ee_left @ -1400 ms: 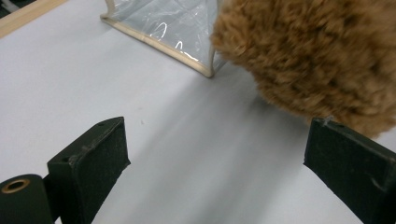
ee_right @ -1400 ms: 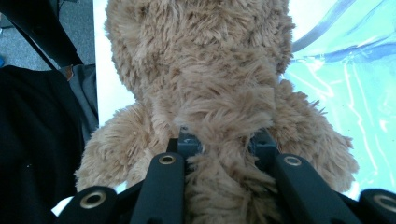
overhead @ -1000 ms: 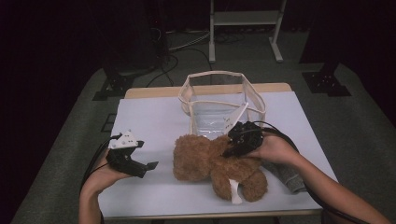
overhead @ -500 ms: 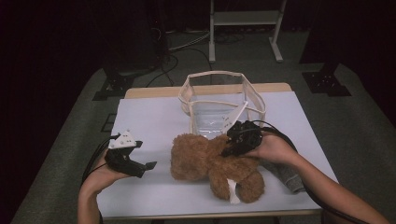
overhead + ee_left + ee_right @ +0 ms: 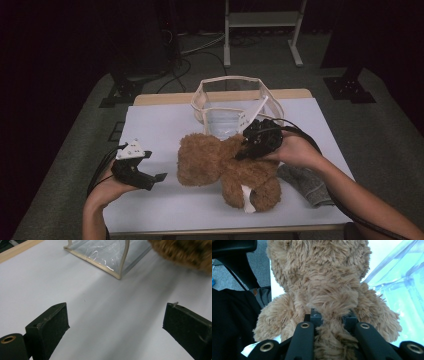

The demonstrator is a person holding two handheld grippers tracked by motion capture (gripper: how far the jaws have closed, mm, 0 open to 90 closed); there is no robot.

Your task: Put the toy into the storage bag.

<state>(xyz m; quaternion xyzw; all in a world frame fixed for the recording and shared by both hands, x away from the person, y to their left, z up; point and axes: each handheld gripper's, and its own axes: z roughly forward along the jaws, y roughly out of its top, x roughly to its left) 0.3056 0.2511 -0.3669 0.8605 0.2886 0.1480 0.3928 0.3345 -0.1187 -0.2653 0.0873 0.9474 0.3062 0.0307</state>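
A teddy bear lies on the tabletop, with a clear bag just behind it. A folded cloth lies to its right. The left hand-held gripper sits to its left, apart; the right hand-held gripper clamps its body.

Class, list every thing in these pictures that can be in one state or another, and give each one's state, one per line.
Teddy bear: lying on the table, gripped at the body.
Right gripper: shut on the teddy bear.
Left gripper: open, nothing between its jaws.
Clear bag: standing upright, top open.
Grey cloth: lying crumpled beside the bear.
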